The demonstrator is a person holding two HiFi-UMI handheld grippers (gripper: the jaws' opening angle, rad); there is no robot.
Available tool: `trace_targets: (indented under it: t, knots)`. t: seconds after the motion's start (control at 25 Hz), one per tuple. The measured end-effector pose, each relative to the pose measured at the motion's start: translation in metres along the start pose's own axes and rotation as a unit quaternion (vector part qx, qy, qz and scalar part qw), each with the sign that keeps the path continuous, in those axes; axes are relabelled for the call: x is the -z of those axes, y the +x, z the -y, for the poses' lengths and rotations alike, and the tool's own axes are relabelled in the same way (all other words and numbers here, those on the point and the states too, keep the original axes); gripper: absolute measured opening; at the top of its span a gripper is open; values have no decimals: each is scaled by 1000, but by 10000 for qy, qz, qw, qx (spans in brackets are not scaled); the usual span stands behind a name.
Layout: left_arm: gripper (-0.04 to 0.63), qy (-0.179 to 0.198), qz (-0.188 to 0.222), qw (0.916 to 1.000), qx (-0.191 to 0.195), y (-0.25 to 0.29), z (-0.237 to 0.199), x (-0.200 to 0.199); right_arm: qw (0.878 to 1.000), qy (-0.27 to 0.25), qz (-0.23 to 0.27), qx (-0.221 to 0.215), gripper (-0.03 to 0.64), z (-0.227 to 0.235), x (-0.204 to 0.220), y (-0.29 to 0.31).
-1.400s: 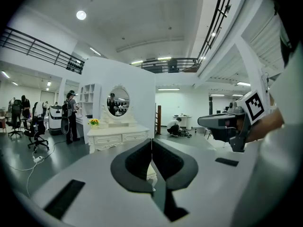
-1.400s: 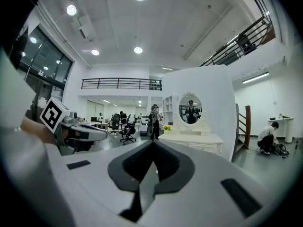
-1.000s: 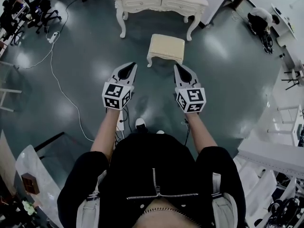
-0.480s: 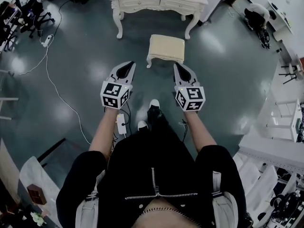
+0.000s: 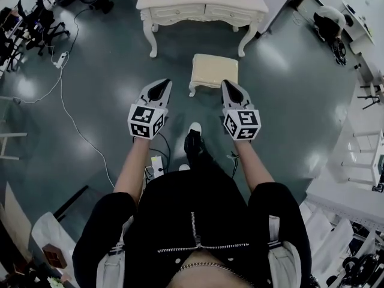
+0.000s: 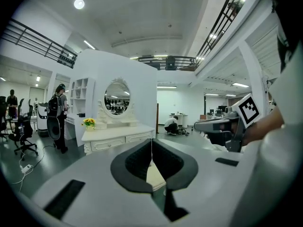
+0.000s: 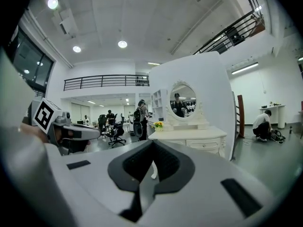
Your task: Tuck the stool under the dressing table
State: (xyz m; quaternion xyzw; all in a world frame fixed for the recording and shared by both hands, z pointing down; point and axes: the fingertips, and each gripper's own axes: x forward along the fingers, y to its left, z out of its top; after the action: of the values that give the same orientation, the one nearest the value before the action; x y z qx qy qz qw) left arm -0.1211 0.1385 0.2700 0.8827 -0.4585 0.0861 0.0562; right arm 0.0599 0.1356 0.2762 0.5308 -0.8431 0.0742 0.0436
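A cream cushioned stool (image 5: 214, 71) stands on the grey floor in front of the white dressing table (image 5: 204, 2), outside its leg space. My left gripper (image 5: 166, 83) hovers just left of the stool's near corner, shut and empty. My right gripper (image 5: 225, 83) hovers at the stool's near right corner, also shut with nothing in it. In the left gripper view the closed tips (image 6: 152, 142) point toward the dressing table (image 6: 118, 135), and the stool's top (image 6: 155, 176) shows below them. The right gripper view shows shut tips (image 7: 152, 144) before the mirrored table (image 7: 189, 135).
A power strip and long white cable (image 5: 63, 62) lie on the floor at left, near office chairs (image 5: 33, 23). A person crouches at the upper right (image 5: 329, 18). White tables (image 5: 354, 191) line the right side. My foot (image 5: 193, 138) is stepping forward between the grippers.
The person has walked forward: stool and dressing table have drawn nearer, and both grippers now flank the stool's near edge. A foot has swung ahead. Both grippers stay shut.
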Motion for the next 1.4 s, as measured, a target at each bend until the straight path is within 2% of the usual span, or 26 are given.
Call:
trace_targets:
  t: [0.52, 1.0, 1.4]
  knots:
    - [21, 135, -139, 9998, 60, 158, -79, -49, 9997, 226, 57, 64, 8, 108, -38, 151]
    - [21, 77, -223, 9996, 136, 227, -114, -53, 9991, 371, 79, 213, 8, 153, -41, 212]
    - [21, 66, -380, 9968, 702, 308, -140, -50, 9970, 418, -129, 644, 12, 191, -28, 257]
